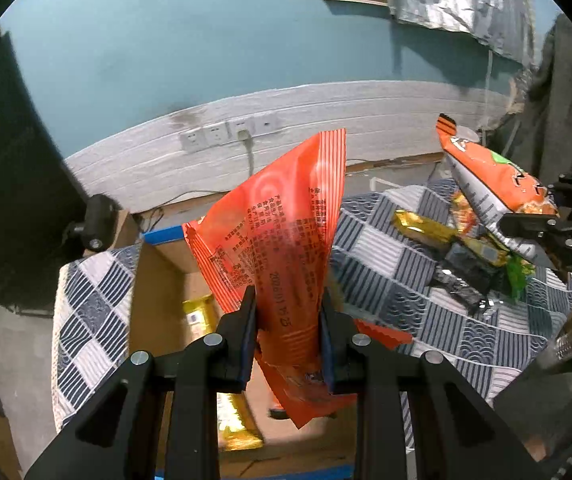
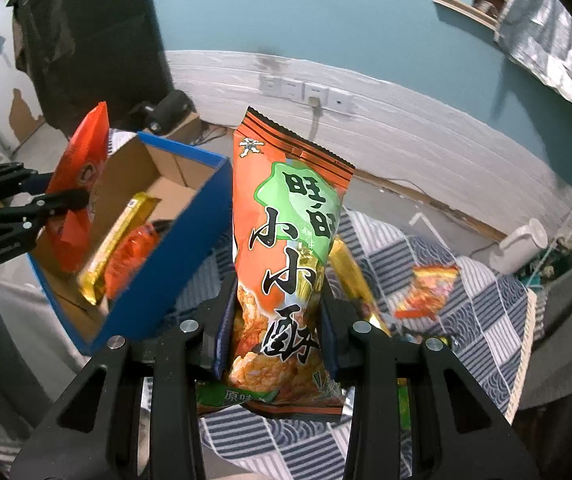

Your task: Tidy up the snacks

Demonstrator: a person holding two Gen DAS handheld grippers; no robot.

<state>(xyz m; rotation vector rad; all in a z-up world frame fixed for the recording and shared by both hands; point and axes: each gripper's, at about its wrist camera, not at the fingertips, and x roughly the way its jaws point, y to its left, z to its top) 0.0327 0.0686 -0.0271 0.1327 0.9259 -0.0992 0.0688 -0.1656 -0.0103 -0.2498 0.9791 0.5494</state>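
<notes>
My left gripper [image 1: 288,320] is shut on a red-orange snack packet [image 1: 282,232], held upright above the open cardboard box [image 1: 158,280]. That same red packet [image 2: 82,184] shows at the left of the right wrist view, over the blue-sided box [image 2: 190,240]. My right gripper [image 2: 278,320] is shut on an orange and green rice-cracker bag [image 2: 286,240], held upright over the checked cloth beside the box. In the left wrist view this bag [image 1: 494,184] hangs at the right. Inside the box lie a gold bar [image 2: 118,236] and an orange packet [image 2: 134,256].
A blue and white checked cloth [image 1: 406,272] covers the surface. Several loose snacks [image 1: 466,256] lie on it at the right, among them a gold bar [image 1: 422,224] and an orange packet [image 2: 426,288]. A white wall with sockets [image 1: 226,132] stands behind.
</notes>
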